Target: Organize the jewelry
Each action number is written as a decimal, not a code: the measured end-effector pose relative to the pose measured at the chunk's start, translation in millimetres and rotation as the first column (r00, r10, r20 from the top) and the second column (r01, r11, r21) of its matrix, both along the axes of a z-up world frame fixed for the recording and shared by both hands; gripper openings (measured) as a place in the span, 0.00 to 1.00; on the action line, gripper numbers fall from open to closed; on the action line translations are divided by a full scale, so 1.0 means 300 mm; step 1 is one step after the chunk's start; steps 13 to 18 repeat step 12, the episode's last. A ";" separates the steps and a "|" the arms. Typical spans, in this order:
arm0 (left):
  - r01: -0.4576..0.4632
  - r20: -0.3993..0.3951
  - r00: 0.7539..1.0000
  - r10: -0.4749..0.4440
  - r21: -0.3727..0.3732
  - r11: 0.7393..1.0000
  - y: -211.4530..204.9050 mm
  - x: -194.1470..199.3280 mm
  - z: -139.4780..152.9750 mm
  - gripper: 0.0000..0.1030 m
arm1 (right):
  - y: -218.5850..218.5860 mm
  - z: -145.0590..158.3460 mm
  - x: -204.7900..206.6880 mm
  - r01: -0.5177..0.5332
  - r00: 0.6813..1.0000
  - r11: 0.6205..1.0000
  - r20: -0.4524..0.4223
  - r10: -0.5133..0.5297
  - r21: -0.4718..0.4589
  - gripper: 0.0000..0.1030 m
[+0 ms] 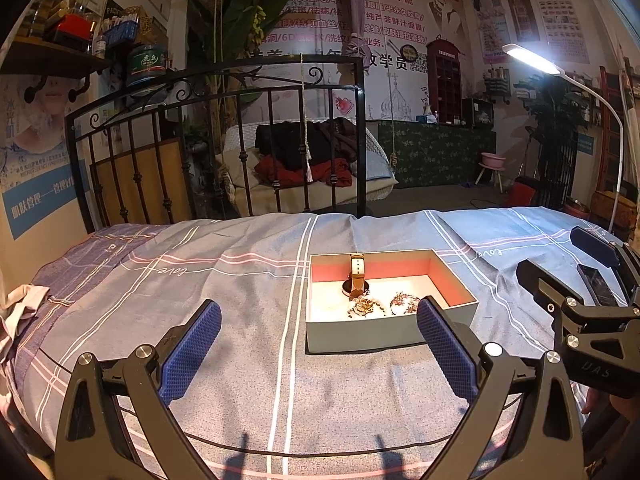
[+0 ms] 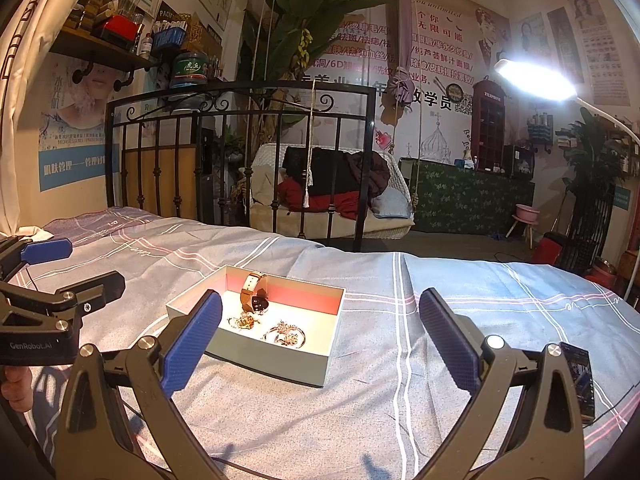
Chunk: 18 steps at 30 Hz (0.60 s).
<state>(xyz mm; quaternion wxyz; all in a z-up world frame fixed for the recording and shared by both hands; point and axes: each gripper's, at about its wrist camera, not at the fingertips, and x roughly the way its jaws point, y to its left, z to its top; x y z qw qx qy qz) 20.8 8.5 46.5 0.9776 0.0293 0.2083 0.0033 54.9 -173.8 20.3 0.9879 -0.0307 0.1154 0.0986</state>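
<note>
Both grippers had their blue-padded fingers spread wide with nothing between them. Left gripper [image 1: 318, 340] hung low over the bedsheet [image 1: 160, 300], its right pad [image 1: 446, 344] overlapping the near right corner of the box [image 1: 380, 334] in the left wrist view; touching or not, hard to tell through the fisheye. Right gripper [image 2: 320, 336] sat to the right of the box [image 2: 276, 364], its left pad [image 2: 192, 344] crossing the box's near left wall in its own view. Each gripper showed in the other's camera: right gripper [image 1: 560, 256] at the frame's right edge, left gripper [image 2: 80, 264] at the left edge, both gaping there too.

Box was open, grey outside, pink inner walls, white floor, resting on the sheet. Inside: a watch [image 2: 254, 294] with tan strap leaning on the far wall, dark face down on the floor; a gold-coloured piece [image 2: 242, 322] in front of it; a second tangled piece [image 2: 286, 334], probably a bracelet or brooch, just beside that on the right. All three lay in the box, close together.

A phone [image 2: 580, 380] lay on the sheet near the right gripper. Black iron bedframe [image 1: 224, 140] stood behind the bed, lit lamp [image 2: 534, 78] at upper right.
</note>
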 end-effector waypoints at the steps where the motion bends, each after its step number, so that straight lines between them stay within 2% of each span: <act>1: -0.003 -0.003 1.000 0.003 -0.005 1.000 -0.003 0.003 0.002 0.94 | 0.000 0.000 0.000 0.000 1.000 1.000 -0.001 0.000 0.000 0.94; 4: 0.009 -0.015 1.000 -0.009 -0.032 0.999 0.006 0.003 -0.001 0.94 | 0.003 -0.008 -0.001 -0.003 1.000 1.000 -0.004 0.003 -0.001 0.94; 8: 0.035 -0.033 0.999 -0.036 -0.030 0.999 0.003 0.015 -0.002 0.94 | 0.006 -0.012 0.005 -0.003 1.000 1.000 -0.010 0.003 -0.003 0.94; 18: 0.025 -0.026 0.999 -0.026 -0.030 0.999 0.004 0.013 -0.004 0.94 | 0.008 -0.010 0.011 -0.004 1.000 1.000 -0.013 0.004 -0.008 0.94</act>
